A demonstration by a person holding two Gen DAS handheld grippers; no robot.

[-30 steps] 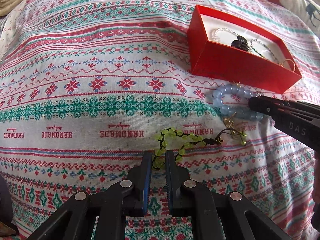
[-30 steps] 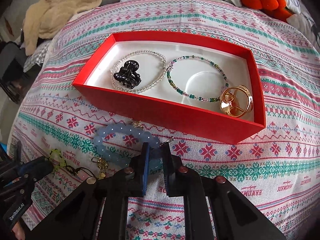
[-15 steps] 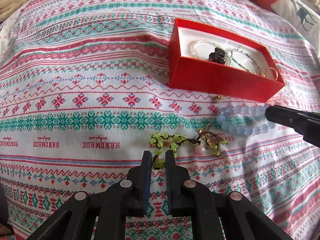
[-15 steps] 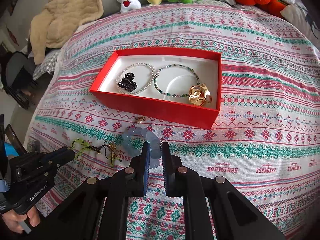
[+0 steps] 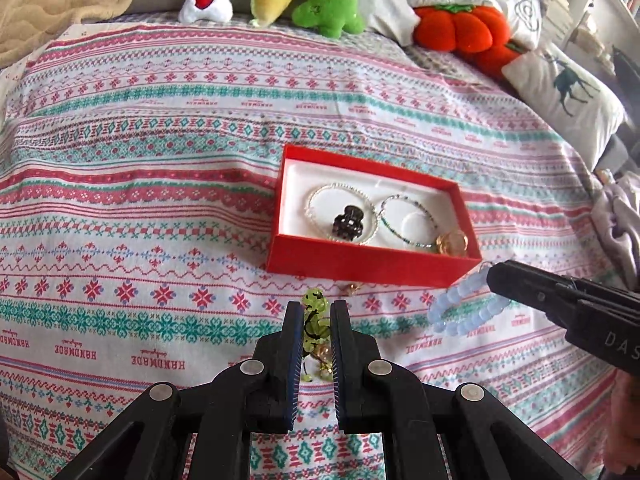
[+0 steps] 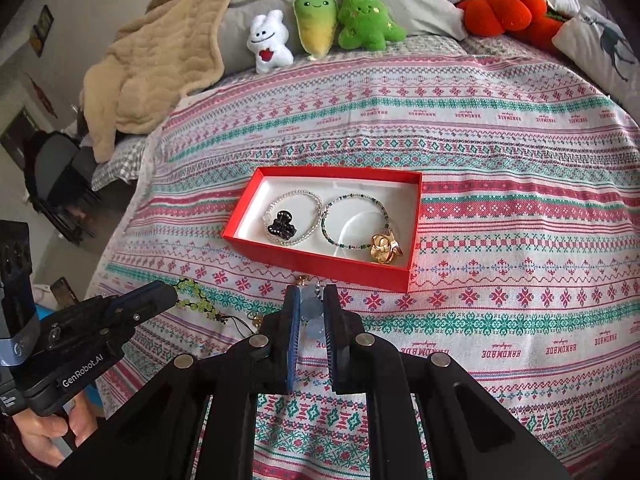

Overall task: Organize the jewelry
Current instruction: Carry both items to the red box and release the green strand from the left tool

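A red box [image 5: 372, 266] [image 6: 320, 264] lies on the patterned bedspread, holding a clear bead bracelet [image 5: 340, 214], a black hair claw [image 6: 282, 228], a green bead bracelet [image 6: 352, 220] and a gold ring [image 6: 384, 248]. My left gripper [image 5: 314, 320] is shut on a green bead bracelet with charms [image 5: 316, 320], lifted above the bedspread in front of the box; it also hangs in the right wrist view [image 6: 196, 300]. My right gripper [image 6: 310, 308] is shut on a pale blue bead bracelet [image 5: 460, 312] [image 6: 312, 312], lifted near the box's front right corner.
Plush toys [image 6: 320, 28] and an orange pumpkin cushion [image 5: 460, 28] line the far edge of the bed. A beige blanket [image 6: 160, 68] lies at the back left. A small gold piece [image 5: 352, 289] lies on the cloth just in front of the box.
Both grippers have risen and pulled back, each carrying its bracelet up off the bedspread. The box now looks smaller and farther away in both views.
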